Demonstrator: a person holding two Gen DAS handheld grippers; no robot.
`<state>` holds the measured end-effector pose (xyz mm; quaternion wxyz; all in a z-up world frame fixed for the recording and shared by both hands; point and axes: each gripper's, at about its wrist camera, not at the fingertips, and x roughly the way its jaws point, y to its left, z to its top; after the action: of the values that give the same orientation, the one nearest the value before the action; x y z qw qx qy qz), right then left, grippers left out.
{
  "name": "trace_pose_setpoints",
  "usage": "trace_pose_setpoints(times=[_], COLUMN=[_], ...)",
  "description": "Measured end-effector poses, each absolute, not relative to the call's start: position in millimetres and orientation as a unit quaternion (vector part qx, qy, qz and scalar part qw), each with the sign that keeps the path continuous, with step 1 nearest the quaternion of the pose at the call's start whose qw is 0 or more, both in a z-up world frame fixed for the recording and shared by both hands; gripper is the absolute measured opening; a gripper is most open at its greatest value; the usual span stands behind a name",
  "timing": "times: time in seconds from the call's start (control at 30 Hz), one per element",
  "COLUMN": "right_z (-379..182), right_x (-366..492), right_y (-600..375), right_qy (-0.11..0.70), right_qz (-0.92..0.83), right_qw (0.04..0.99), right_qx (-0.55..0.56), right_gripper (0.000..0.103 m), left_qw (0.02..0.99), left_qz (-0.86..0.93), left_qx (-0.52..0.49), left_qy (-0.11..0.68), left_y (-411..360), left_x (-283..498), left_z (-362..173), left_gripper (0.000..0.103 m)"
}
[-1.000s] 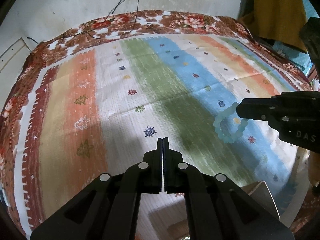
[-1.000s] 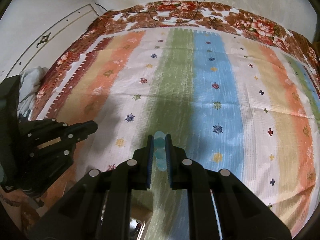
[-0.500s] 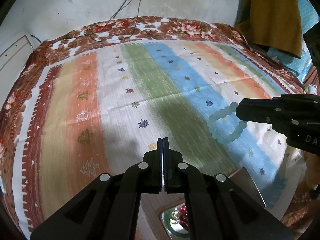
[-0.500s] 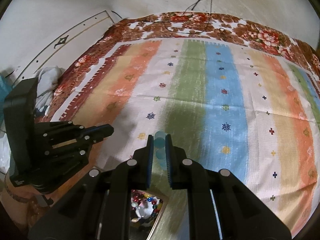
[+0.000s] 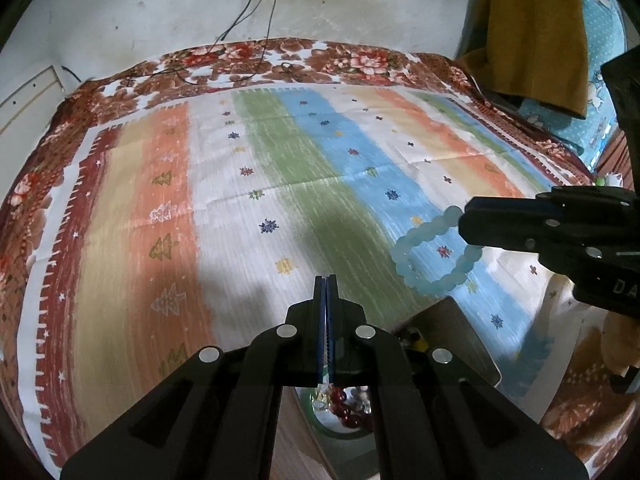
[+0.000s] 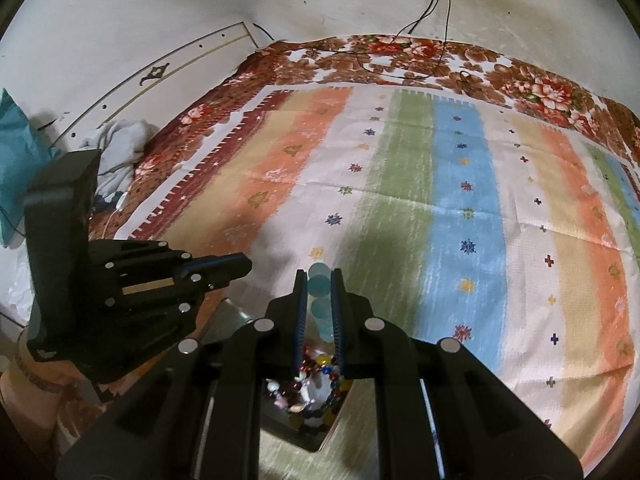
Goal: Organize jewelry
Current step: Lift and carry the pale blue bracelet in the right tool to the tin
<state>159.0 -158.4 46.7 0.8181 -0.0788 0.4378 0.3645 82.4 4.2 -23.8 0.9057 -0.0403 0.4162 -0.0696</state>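
Pale-blue bead bracelet pinched in right tool, hanging above box

Both tools now sit farther back and a little higher over the bed than a second ago, so the wall sockets and cables come into sight at the top of both wrist views. The pale blue bead bracelet, carried along by the right tool, now hangs lower and closer in the left wrist view, near the corner of an open box. That box, barely showing a second ago, now lies under both tools, with its heap of mixed beads and trinkets exposed between the right tool's fingers. The left tool appears larger and nearer in the right wrist view.
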Motion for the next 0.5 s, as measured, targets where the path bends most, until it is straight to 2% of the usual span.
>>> trace_pose_setpoints(times=[0.5], right_z=[38], right_x=[118], right_y=[-174], right_qy=[0.448], right_qz=[0.392], right_qw=[0.801], right_qx=[-0.061], right_gripper=[0.013], left_qw=[0.901], left_qz=[-0.075], left_qx=[-0.041], left_qy=[0.425], left_y=[-4], left_x=[51], left_z=[-36], left_gripper=[0.000])
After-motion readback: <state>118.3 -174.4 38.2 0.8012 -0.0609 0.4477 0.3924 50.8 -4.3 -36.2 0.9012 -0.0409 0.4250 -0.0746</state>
